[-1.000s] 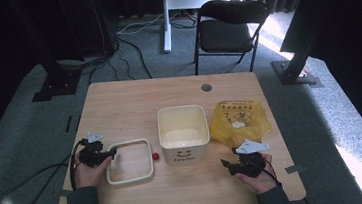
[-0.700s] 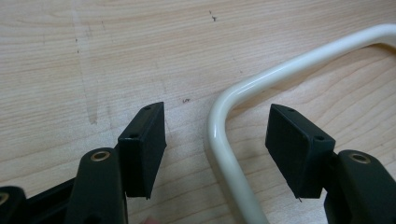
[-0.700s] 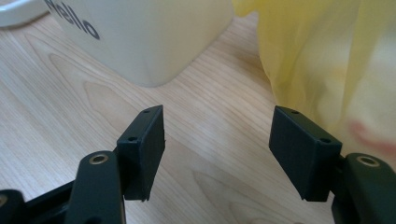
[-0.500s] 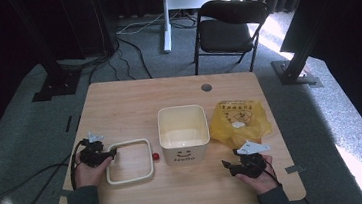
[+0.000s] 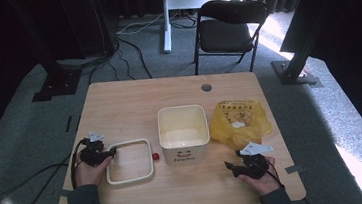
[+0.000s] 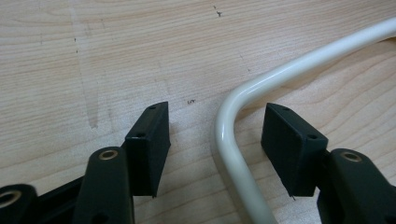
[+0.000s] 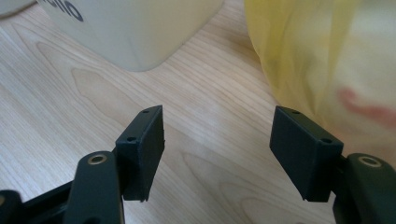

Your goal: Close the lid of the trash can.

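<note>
Straddling the near-left corner of the cream rectangular frame [image 6: 243,93], the left tongs [image 6: 215,140] have just been closing, yet both pads stand clear of the rim: released, not gripping. That frame lies flat on the table [image 5: 134,101], a small red ball [image 5: 156,156] just beside it, then the cream bin [image 5: 183,132] and the yellow bag [image 5: 238,121]. Right tongs [image 7: 217,144] hover spread over bare wood between bin and bag, holding nothing.
</note>
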